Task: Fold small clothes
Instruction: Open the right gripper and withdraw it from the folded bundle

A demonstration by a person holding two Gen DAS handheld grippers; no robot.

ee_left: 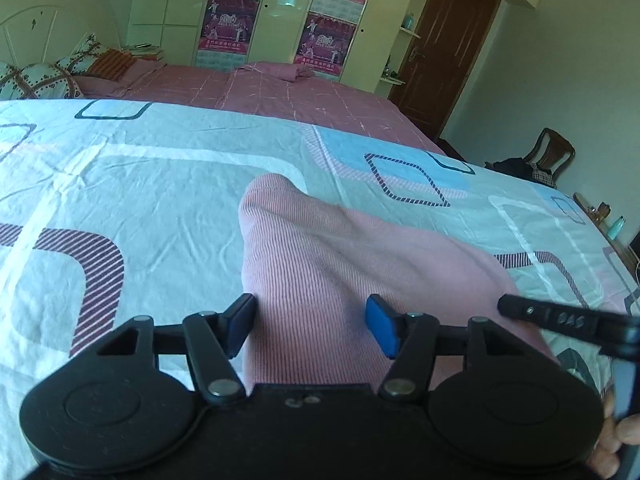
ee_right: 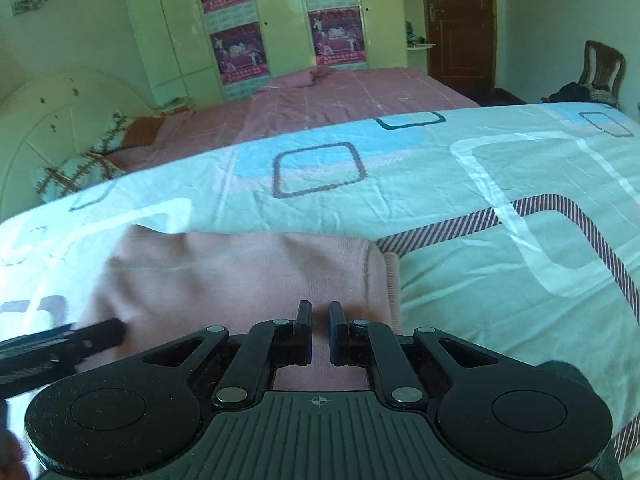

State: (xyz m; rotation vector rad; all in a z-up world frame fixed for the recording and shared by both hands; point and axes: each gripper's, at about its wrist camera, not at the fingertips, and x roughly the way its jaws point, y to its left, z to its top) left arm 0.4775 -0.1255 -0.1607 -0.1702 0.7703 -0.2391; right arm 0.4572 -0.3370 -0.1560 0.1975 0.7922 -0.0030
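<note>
Pink knit top (ee_left: pixel 340 264) on the bed, partly folded.

The pink knit top lies on the patterned sheet (ee_left: pixel 140 184), and it looks doubled over, with a second edge peeking out on one side. The left tongs (ee_left: pixel 310 326) are spread wide over the cloth with nothing pinched. The right tongs (ee_right: pixel 320 332) are pressed nearly together, and it looks like they pinch no cloth. I think one fold is done, and more folds and some smoothing are left.
</note>
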